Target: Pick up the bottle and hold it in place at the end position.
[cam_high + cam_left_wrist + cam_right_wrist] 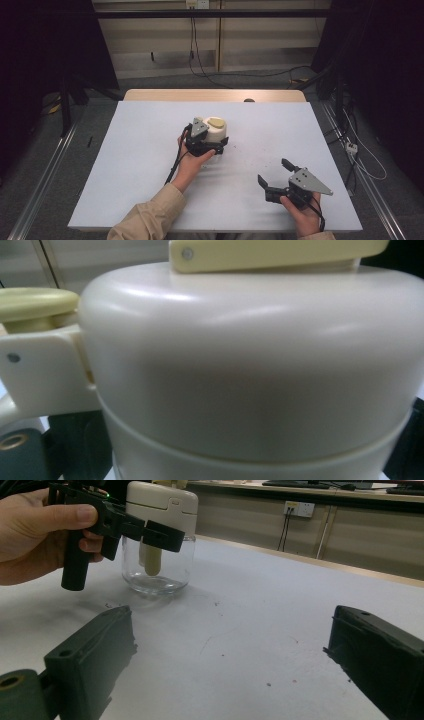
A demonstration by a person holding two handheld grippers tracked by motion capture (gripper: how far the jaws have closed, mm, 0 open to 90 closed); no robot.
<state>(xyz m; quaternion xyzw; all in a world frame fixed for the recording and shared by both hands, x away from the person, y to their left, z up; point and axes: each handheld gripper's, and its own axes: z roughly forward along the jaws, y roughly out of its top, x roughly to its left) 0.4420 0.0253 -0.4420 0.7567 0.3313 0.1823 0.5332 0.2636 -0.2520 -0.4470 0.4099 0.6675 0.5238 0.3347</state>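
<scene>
A glass jar (215,134) stands upright near the middle of the pale table, its clear, rounded lower body (159,567) resting flat on the surface. A cream-white plastic lid (250,360) caps the jar, broad and domed, with a smooth glossy shell and a seam ringing its lower edge. A pale yellow flat piece (216,122) sits on the lid's top, and a second yellow rounded knob (35,302) juts from a hinged bracket at its side. Inside the glass, a cream-coloured stem (152,560) hangs down from the lid.
</scene>
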